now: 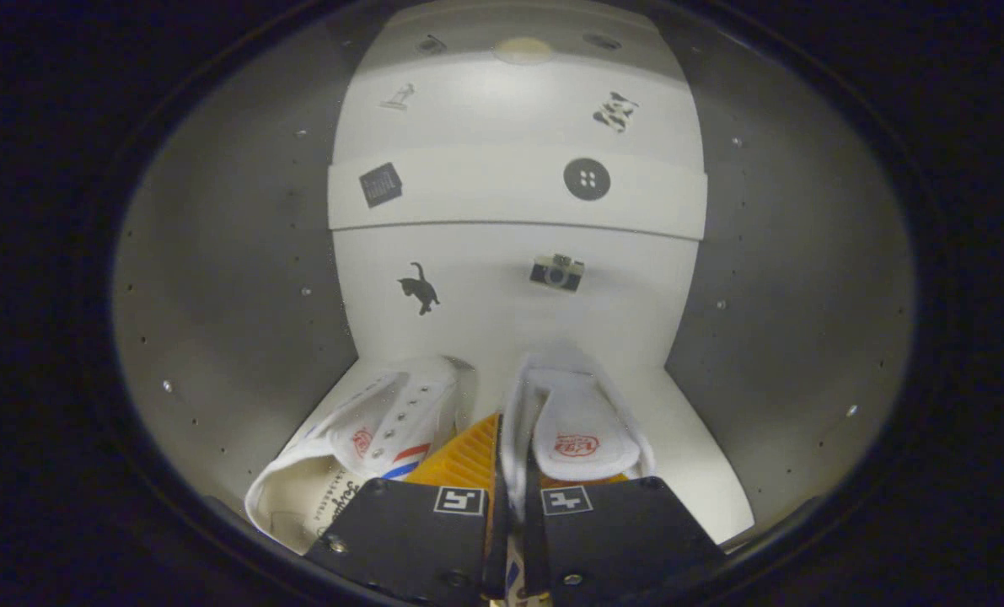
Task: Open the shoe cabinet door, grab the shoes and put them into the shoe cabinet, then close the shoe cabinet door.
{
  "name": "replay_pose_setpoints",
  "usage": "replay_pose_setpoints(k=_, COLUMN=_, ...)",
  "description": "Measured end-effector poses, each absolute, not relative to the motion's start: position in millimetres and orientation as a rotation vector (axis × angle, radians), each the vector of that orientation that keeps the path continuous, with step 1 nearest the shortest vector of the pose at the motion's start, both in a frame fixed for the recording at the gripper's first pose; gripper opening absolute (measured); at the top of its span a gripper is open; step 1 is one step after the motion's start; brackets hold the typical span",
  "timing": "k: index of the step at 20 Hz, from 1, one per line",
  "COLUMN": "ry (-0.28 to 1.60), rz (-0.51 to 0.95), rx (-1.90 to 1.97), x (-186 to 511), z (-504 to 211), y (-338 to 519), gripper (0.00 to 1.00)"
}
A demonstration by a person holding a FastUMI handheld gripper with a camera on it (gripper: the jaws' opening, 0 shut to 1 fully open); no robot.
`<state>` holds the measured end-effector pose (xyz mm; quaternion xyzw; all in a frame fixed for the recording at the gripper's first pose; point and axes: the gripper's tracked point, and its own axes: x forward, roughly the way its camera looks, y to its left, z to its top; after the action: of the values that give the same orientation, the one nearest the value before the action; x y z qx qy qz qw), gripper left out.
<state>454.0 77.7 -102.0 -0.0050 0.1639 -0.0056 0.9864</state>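
Gripper (510,506) fingers pinch the inner edges of two white shoes (582,434), low centre inside the shoe cabinet (215,278), toes toward its back wall; open room either side.

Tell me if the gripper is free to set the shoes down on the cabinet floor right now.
Probably yes. The gripper, jaws shut on the shoes, is already inside the cabinet; the floor under and beside the shoes looks bare.

Light falls brightest on the white back panel (510,278) at the frame's centre — the side walls (232,278) drop into grey shade. Fisheye bowing curves straight edges; focus is slightly soft throughout.
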Motion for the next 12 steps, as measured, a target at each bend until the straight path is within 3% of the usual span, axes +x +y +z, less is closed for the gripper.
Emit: replay_pose_setpoints(k=12, ry=0.378, rz=-0.049, rx=0.04, x=437.9, z=-104.5, y=75.5, gripper=0.17)
